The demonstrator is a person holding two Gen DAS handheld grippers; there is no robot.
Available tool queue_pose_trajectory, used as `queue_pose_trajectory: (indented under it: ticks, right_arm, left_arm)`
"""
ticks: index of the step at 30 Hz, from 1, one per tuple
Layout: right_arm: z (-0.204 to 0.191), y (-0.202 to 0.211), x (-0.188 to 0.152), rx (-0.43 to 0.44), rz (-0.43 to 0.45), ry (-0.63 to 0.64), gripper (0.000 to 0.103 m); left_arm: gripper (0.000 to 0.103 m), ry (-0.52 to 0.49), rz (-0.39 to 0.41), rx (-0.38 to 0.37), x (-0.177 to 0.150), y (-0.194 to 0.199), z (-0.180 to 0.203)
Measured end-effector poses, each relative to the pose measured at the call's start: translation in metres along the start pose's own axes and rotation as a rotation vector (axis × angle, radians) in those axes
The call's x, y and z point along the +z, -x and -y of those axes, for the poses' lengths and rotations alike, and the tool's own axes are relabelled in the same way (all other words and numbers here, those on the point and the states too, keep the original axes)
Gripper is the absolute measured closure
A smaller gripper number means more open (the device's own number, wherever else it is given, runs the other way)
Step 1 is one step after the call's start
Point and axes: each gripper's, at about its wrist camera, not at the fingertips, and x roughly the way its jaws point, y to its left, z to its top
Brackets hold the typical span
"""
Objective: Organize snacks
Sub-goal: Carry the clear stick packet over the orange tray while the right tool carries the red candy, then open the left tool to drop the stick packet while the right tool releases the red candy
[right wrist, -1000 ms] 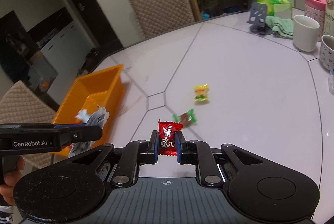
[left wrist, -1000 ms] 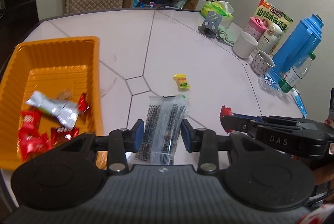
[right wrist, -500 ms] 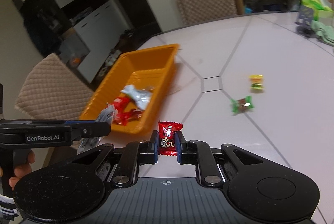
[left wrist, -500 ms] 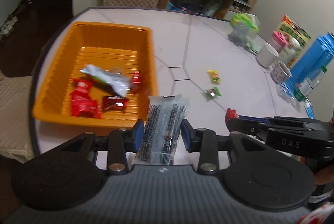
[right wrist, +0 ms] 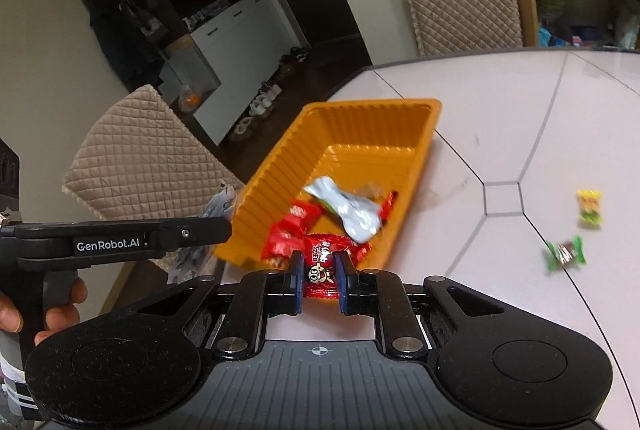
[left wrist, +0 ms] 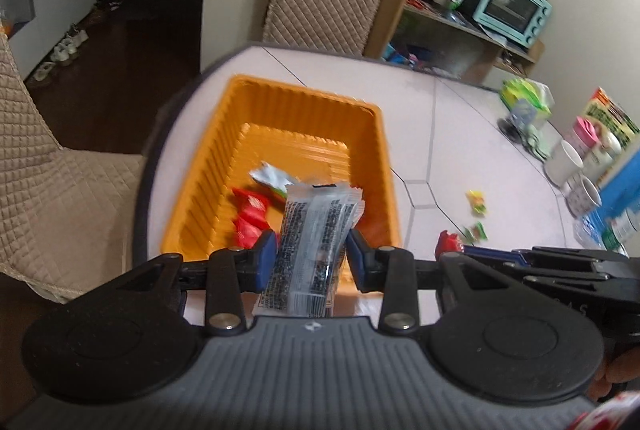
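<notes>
My left gripper (left wrist: pixel 312 256) is shut on a long clear snack packet (left wrist: pixel 316 242) with black print, held over the near end of the orange tray (left wrist: pixel 304 105). My right gripper (right wrist: pixel 318 276) is shut on a small red candy packet (right wrist: pixel 320 264), just before the tray's (right wrist: pixel 360 117) near rim. Inside the tray lie several red packets (right wrist: pixel 288 234) and a silver wrapper (right wrist: pixel 344 207). A yellow candy (right wrist: pixel 589 205) and a green candy (right wrist: pixel 565 250) lie loose on the table. The right gripper shows in the left wrist view (left wrist: pixel 456 248), the left gripper in the right wrist view (right wrist: pixel 224 226).
The pale table (left wrist: pixel 452 133) has a rounded edge close to the tray. Quilted chairs (right wrist: pixel 152 157) stand by the table. Mugs (left wrist: pixel 564 161), a blue flask and boxes crowd the table's far right side. A shelf with a toaster oven (left wrist: pixel 508 5) stands behind.
Both grippers have swung left toward the orange tray, still holding their packets. The tray now lies straight ahead of both, closer than before.
</notes>
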Motion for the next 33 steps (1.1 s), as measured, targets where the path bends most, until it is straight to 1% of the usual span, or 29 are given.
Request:
queue_pose_trajectory:
  ticks: [6, 10, 16, 24, 33]
  right_arm:
    - [-0.002, -0.031, 0.027, -0.013, 0.014, 0.005, 0.086]
    - [0.000, -0.050, 0.045, -0.031, 0.036, 0.011, 0.086]
    - [0.012, -0.080, 0.069, -0.045, 0.036, -0.001, 0.086]
    - [0.036, -0.117, 0.089, -0.075, 0.007, -0.049, 0.086]
    - [0.055, -0.135, 0.101, -0.100, -0.005, -0.080, 0.086]
  left_arm:
    - [0.068, 0.002, 0.013, 0.014, 0.027, -0.020, -0.012]
    - [0.068, -0.010, 0.007, 0.023, 0.045, -0.042, -0.015]
    - [0.068, -0.035, -0.010, 0.036, 0.068, -0.077, -0.013]
    - [0.068, -0.039, -0.044, 0.028, 0.093, -0.120, -0.014]
    - [0.068, -0.029, -0.086, 0.026, 0.106, -0.156, -0.013]
